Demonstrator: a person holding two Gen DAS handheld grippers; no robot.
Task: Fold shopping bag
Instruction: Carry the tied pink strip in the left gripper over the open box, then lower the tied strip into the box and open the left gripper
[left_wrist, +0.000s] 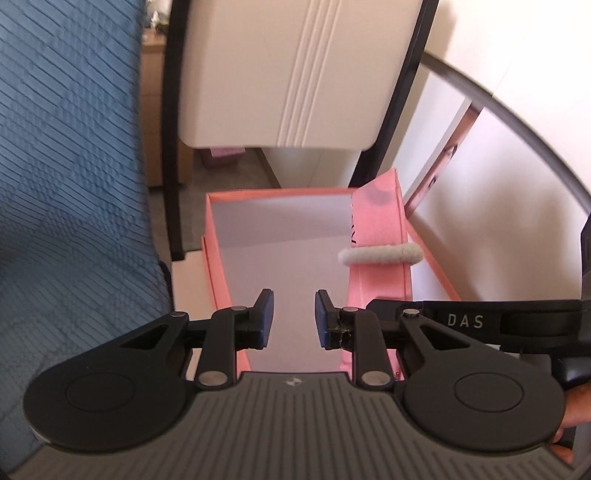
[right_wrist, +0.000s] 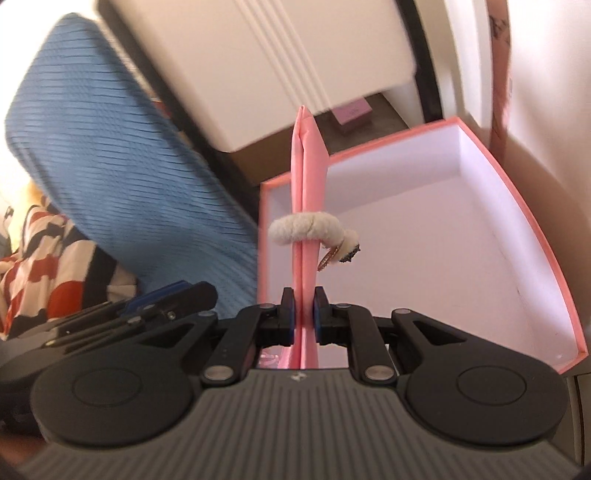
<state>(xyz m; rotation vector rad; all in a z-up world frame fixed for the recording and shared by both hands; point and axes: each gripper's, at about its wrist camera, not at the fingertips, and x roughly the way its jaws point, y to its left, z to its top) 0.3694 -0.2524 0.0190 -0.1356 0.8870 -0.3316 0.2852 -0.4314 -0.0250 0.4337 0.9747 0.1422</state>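
The shopping bag is pink, folded into a narrow flat bundle and ringed by a fluffy white scrunchie with a small charm. My right gripper is shut on the bundle's lower end and holds it upright over an open pink box with a white inside. In the left wrist view the same bag stands at the box's right side, with the right tool's black finger reaching in. My left gripper hangs open above the box's inside, nothing between its blue pads.
Blue quilted fabric fills the left. A white panel in a black frame stands behind the box. A red, white and black checked cloth lies at far left. A small pink box sits on the floor beyond.
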